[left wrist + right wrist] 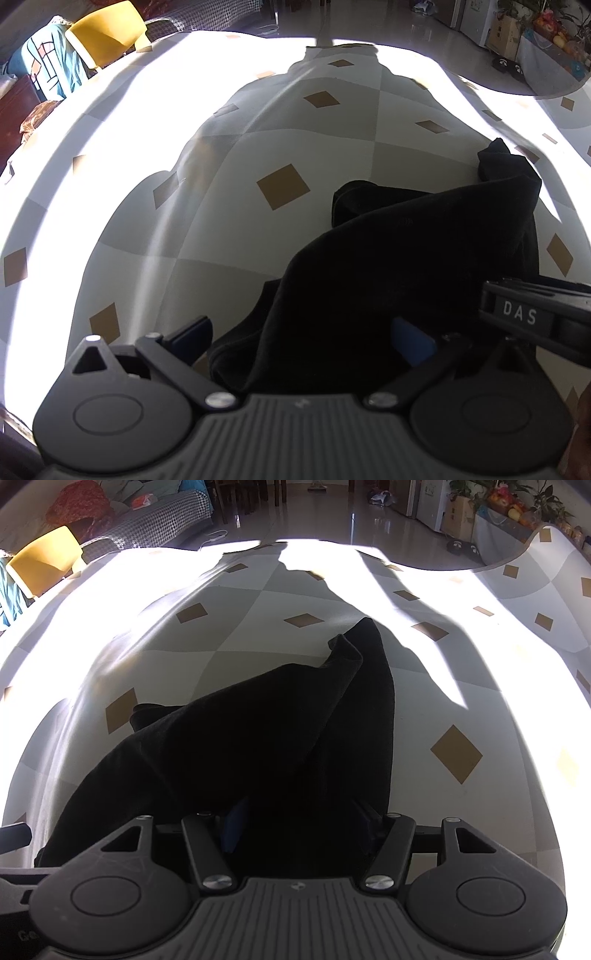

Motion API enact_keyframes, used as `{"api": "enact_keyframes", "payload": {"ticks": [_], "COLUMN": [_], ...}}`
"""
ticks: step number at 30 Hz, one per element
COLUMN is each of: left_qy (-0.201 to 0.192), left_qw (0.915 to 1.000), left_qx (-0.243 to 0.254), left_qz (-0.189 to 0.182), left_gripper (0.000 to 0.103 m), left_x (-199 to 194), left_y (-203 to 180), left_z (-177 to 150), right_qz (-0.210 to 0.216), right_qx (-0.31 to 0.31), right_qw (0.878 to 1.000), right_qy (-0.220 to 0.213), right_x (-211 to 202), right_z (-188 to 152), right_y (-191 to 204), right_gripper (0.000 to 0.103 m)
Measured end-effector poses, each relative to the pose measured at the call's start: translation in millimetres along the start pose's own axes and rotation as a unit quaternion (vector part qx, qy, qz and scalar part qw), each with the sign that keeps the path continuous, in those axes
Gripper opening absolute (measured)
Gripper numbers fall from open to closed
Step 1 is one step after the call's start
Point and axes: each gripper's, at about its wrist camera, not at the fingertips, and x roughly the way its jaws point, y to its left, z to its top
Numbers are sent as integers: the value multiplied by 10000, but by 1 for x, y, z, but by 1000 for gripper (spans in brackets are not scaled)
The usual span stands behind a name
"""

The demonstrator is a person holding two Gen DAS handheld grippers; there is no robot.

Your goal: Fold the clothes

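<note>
Left wrist view: left gripper (303,341) low over the table (229,236), which has a grey-and-white checked cover with brown diamonds, strong sunlight around a big shadow. Fingers spread wide apart; the left blue pad (195,338) is clear of the cloth, the right blue pad (412,341) sits against it. Black garment (406,258) lies bunched on the table right of centre, a fold of it raised between the fingers and running up toward the right; fingers not pinched on it. Right gripper (535,317) enters from the right edge, marked "DAS", touching the cloth's near right edge. Yellow chair (107,33) and a teal cloth (48,62) sit beyond the table's far left corner. Right wrist view: right gripper (295,830) has the black garment (258,738) bunched right between its fingers, which stand fairly close together; cloth hides the tips, so cannot tell if they are clamped on it. Garment rises from the fingers and stretches away to a peak at mid-table, spreading left too. Part of the left gripper (14,836) shows at the left edge just beside the cloth. Yellow chair (44,561) far left, checked sofa (159,520) behind it.
</note>
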Motion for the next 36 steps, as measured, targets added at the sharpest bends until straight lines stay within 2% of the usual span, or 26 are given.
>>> {"api": "enact_keyframes", "payload": {"ticks": [9,24,36], "left_qy": [-29,-325,-570], "left_qw": [9998,9994,9983], "left_qx": [-165,-68,-22], "left_qz": [56,85,81], "left_gripper": [103,103,103], "left_x": [0,-15,-30], "left_y": [11,10,9], "left_z": [3,3,3], "right_qz": [-36,-64,-74], "right_qx": [-79,-215,-266], "right_qw": [10000,9997,9991], "right_qy": [-50,-110,-324], "right_x": [0,-7,-24], "right_z": [2,1,2], "right_y": [5,9,8], "right_gripper": [58,59,59]}}
